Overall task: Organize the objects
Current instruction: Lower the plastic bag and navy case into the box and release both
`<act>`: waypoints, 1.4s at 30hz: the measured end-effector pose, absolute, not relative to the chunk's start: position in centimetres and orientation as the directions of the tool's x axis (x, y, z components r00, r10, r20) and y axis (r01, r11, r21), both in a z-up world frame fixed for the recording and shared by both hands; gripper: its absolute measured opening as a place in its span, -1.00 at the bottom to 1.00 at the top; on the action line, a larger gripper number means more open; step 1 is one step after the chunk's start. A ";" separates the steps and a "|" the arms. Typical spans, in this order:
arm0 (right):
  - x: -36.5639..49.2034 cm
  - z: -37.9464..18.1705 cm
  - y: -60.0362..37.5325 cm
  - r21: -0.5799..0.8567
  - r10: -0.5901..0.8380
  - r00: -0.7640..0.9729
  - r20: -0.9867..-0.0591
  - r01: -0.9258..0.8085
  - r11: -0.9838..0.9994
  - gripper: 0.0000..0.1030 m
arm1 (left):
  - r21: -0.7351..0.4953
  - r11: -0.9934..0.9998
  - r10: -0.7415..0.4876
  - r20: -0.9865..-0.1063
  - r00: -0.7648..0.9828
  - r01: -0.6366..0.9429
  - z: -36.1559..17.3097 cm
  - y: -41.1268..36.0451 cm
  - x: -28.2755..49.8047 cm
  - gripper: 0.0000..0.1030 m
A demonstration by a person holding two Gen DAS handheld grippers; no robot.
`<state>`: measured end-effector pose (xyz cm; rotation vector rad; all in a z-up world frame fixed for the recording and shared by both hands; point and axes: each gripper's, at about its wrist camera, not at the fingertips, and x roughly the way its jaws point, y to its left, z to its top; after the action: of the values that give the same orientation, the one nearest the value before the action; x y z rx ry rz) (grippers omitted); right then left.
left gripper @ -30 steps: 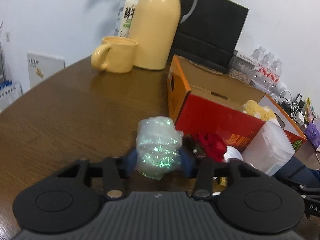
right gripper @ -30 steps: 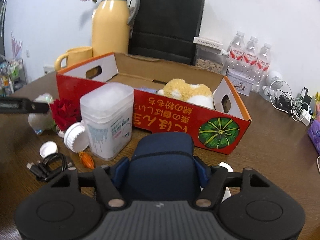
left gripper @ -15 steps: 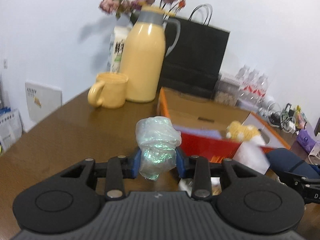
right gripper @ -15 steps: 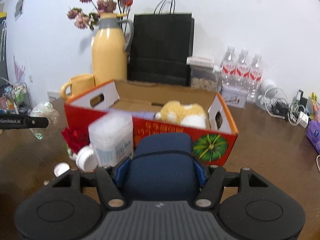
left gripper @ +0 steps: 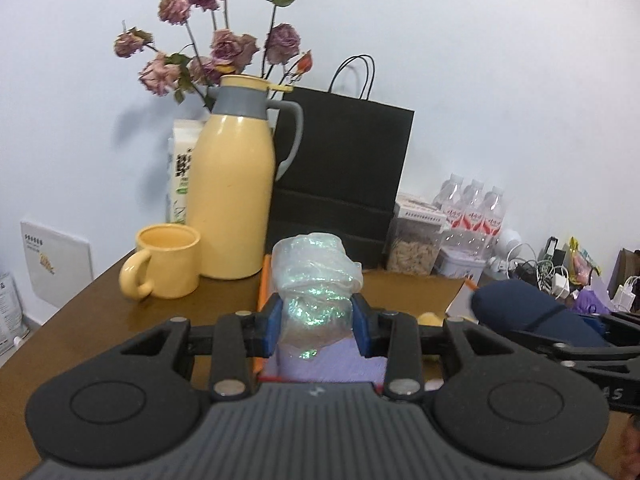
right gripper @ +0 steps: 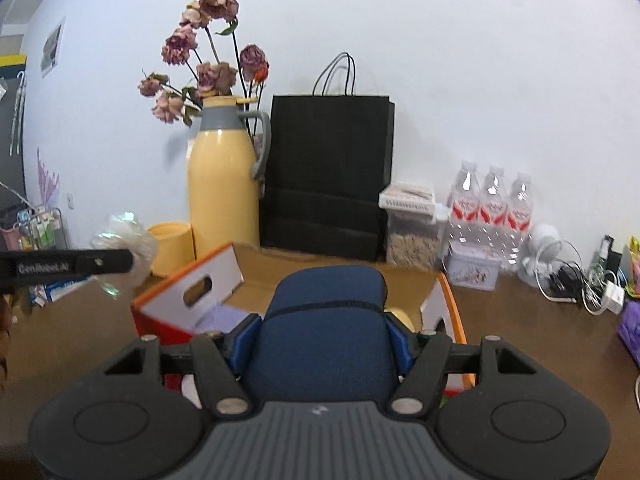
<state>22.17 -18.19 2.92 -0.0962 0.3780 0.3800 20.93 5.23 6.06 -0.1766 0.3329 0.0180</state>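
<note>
My left gripper [left gripper: 317, 326] is shut on a crumpled clear plastic bag with a green shimmer [left gripper: 316, 286] and holds it in the air above the left end of the orange cardboard box [right gripper: 224, 272]. My right gripper [right gripper: 322, 338] is shut on a dark blue fabric case [right gripper: 328, 332] and holds it above the box's middle. The case also shows at the right of the left wrist view [left gripper: 528, 312]. The bag and the left gripper's finger show at the left of the right wrist view [right gripper: 124, 236]. A purple item [left gripper: 332, 362] lies in the box.
A yellow thermos jug [left gripper: 232, 200] with dried flowers behind it, a yellow mug [left gripper: 166, 266] and a black paper bag [left gripper: 344, 176] stand at the back. A jar of seeds [right gripper: 412, 224], water bottles [right gripper: 494, 208] and tangled cables [right gripper: 576, 276] are at the right on the brown table [left gripper: 100, 320].
Both grippers have risen with their loads and moved over the box. The items on the table in front of the box have dropped out of view.
</note>
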 end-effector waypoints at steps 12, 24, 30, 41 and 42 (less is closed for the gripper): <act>31.2 1.7 -13.9 0.034 0.357 0.850 -0.388 -0.373 0.927 0.23 | -0.182 0.977 0.038 -0.353 0.935 -0.109 5.5 3.8 29.0 -0.30; 35.2 -2.0 -12.8 0.071 0.361 0.802 -0.477 -0.374 0.925 0.23 | -0.127 0.982 0.072 -0.418 0.905 -0.137 3.0 4.2 32.6 -0.30; 35.4 -2.3 -13.0 0.074 0.351 0.786 -0.509 -0.366 0.928 0.25 | -0.095 0.987 0.077 -0.439 0.895 -0.131 2.5 3.6 32.7 0.06; 34.7 -2.1 -13.7 0.076 0.334 0.796 -0.504 -0.344 0.936 1.00 | -0.078 0.987 0.096 -0.413 0.906 -0.140 2.8 3.1 32.3 1.00; 34.7 -2.1 -13.6 0.076 0.334 0.796 -0.505 -0.344 0.936 1.00 | -0.080 0.987 0.097 -0.412 0.906 -0.142 2.8 3.1 32.3 1.00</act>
<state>34.70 -13.64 -2.12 -0.0198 0.5384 0.3638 32.30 3.10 2.77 -0.1092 0.4197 0.1239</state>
